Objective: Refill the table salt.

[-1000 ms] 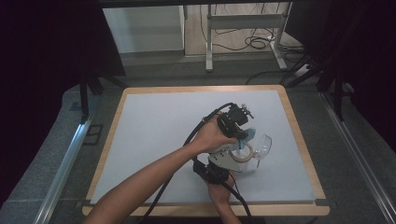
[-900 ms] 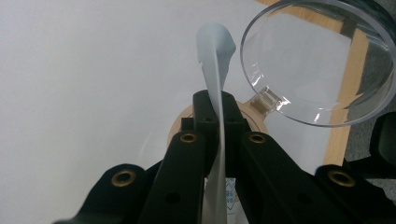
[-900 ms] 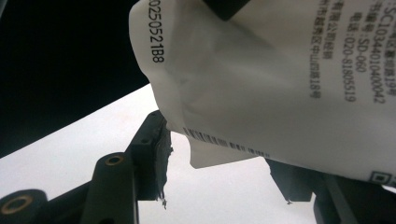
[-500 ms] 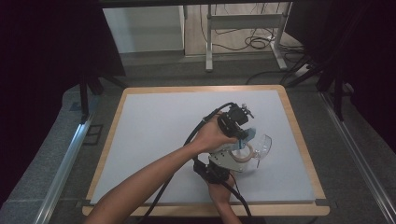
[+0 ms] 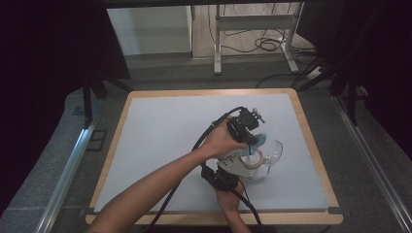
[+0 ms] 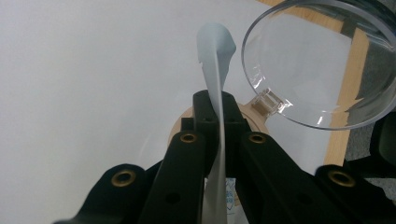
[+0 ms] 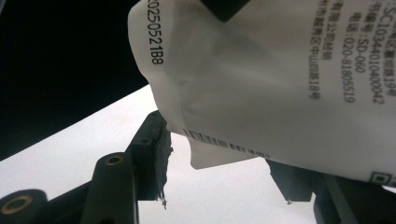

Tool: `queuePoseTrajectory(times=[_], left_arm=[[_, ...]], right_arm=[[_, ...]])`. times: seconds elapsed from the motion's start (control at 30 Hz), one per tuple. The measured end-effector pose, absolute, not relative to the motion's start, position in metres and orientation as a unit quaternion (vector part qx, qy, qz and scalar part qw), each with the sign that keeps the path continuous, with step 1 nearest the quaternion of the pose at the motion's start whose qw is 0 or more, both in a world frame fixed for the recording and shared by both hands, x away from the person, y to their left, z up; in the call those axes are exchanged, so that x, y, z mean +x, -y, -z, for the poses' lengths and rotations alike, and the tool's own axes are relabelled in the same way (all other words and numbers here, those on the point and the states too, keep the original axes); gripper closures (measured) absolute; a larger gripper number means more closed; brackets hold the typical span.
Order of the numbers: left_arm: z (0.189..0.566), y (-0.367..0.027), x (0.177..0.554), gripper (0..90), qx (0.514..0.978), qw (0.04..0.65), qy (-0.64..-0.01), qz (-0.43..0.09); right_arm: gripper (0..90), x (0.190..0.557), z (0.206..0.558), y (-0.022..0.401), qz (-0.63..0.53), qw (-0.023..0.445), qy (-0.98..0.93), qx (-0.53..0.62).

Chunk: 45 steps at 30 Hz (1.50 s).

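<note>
My left gripper (image 5: pixel 250 140) (image 6: pixel 215 100) is shut on a thin pale blue and white packet (image 5: pixel 259 140) (image 6: pixel 214 51), which stands edge-on above its jaws. Just right of it a clear glass vessel (image 5: pixel 275 149) (image 6: pixel 317 70) is tipped with its round mouth toward the packet. A wooden ring (image 5: pixel 253 165) (image 6: pixel 180 128) lies beside the glass. My right gripper (image 5: pixel 242 169) (image 7: pixel 224 150) comes up from the near edge to the ring. Its jaws stand apart, and the printed packet (image 7: pixel 280 70) hangs over their tips and hides them.
The pale grey mat (image 5: pixel 170 136) sits in a wooden frame (image 5: pixel 311 141). Black cables trail from both grippers toward the near edge. A metal stand (image 5: pixel 252 29) and floor cables lie beyond the far edge.
</note>
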<state>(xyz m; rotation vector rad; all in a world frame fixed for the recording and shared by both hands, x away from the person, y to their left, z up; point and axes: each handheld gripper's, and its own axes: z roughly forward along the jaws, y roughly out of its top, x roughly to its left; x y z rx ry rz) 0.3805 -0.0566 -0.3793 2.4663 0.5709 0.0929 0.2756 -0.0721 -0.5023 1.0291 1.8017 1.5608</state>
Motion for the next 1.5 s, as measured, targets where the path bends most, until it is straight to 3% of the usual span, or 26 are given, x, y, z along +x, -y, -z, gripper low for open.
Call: queuePoseTrajectory(times=[1.5], left_arm=[[0.3792, 0.0579, 0.3804, 90.0, 0.931, 0.294, -0.214, -0.038]], right_arm=[[44.7, 0.2767, 0.5017, 0.0709, -0.580, 0.271, -0.666, 0.382]])
